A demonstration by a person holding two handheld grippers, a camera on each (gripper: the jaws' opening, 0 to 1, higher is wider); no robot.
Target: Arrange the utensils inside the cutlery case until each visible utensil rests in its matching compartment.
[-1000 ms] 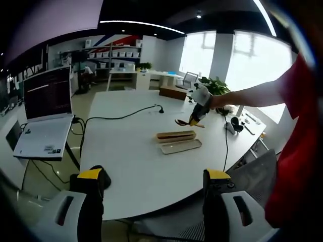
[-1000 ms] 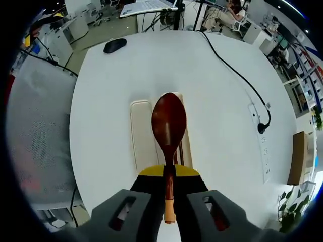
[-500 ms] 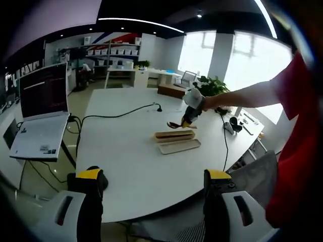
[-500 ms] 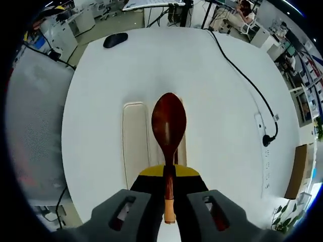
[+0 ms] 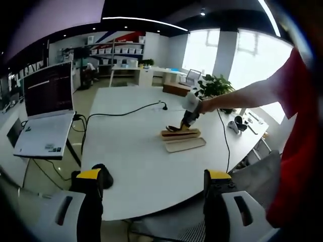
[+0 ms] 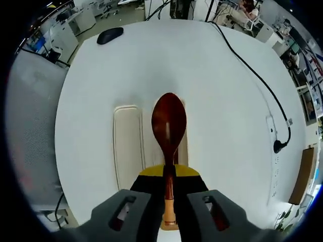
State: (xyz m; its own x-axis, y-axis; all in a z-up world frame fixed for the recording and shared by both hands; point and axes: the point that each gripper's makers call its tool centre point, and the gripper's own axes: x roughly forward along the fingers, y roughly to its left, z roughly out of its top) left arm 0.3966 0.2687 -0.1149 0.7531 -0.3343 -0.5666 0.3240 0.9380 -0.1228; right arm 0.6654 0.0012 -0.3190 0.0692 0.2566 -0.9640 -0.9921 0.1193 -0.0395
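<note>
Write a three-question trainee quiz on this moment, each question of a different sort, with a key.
1. True or false: the right gripper is shut on the wooden spoon.
2. Which lies beside the open cutlery case? A) its lid B) a plate C) a mug
3. Fill in: the left gripper holds ____, back near the table edge.

Key: 1 true; 2 A; 3 nothing, with its jaws apart.
</note>
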